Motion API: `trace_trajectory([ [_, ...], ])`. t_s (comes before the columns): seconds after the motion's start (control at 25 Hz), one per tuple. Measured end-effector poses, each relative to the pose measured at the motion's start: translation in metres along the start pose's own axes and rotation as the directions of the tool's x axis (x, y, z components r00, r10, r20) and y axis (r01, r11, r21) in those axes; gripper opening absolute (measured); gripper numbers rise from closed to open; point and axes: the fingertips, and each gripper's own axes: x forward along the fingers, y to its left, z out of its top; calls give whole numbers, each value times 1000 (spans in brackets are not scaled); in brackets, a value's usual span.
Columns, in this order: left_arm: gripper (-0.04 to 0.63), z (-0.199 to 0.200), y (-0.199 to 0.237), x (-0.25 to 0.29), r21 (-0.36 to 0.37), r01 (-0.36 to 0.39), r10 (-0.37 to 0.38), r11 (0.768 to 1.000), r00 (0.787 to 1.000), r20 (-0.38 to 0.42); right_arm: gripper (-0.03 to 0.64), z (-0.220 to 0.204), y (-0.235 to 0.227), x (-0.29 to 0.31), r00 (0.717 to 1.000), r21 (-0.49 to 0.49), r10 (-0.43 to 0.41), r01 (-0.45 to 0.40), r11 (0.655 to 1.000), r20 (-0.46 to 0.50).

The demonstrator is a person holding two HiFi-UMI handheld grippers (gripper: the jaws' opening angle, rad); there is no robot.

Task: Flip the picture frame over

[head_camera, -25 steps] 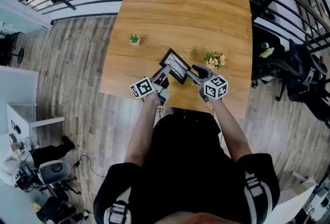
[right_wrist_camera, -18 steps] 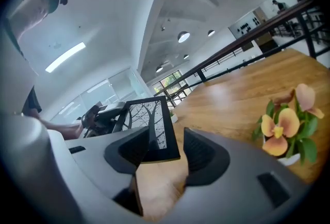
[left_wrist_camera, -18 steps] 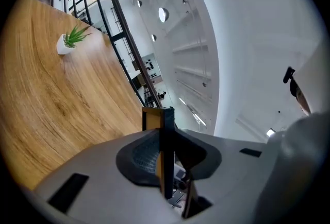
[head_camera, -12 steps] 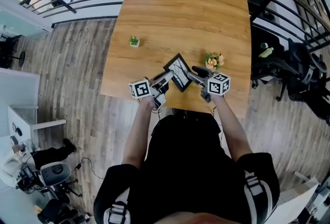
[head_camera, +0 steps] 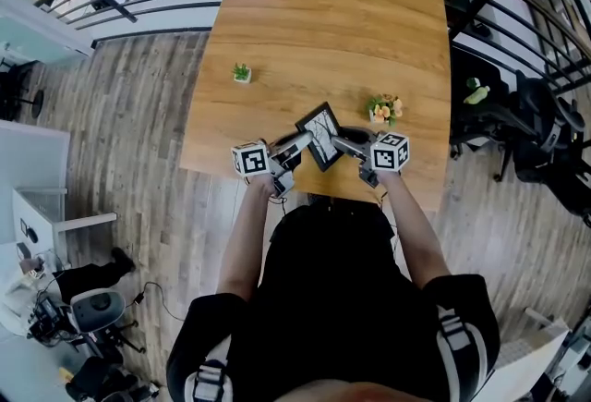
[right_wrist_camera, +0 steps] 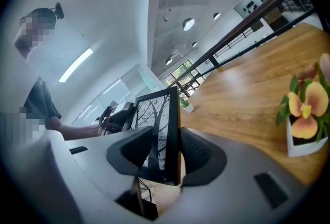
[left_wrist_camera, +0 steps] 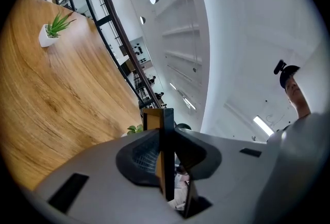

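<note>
Bench [head_camera: 323,30]: broad wooden top, warm grain, smooth, rounded corners.
Picture frame [head_camera: 321,134]: thin, flat rectangle with a dark rim around a white leaf-vein print, held above the bench's near edge between both grippers.
Change: a second ago it leaned low; now it stands nearly on edge.
Task meaning: probably about halfway through the flip, with the lowering onto the other face still to come.
Left gripper [head_camera: 300,143]: grey ribbed pads clamped on the frame's edge.
Right gripper [head_camera: 340,145]: jaws closing on the opposite edge, pads against it.
Flower pot [head_camera: 382,108]: small, white, soft orange blooms, just beside.
Green plant [head_camera: 241,73]: tiny, spiky, well apart.
</note>
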Motion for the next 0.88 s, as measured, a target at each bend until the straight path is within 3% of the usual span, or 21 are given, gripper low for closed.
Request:
trace_trajectory([
  [0.08,95,1,6,-3,-22,-35,35,999,999,3,168,-2,-1,2,1000,1,-4,4,1000,-18],
  [0.2,93,6,12,-3,20,-63,63,998,998,2,138,-6,-3,1,998,-23,-29,28,999,-48],
  [0.48,86,15,28,-5,24,-131,131,991,991,10,102,-11,-10,7,994,-41,-91,88,995,-58],
  [0.68,86,14,52,-6,50,-211,211,976,977,2,97,-21,-21,14,982,-51,-165,161,986,-88],
  [0.88,87,13,73,-6,103,-304,307,947,951,-17,92,-27,-33,21,965,-73,-246,240,968,-90],
])
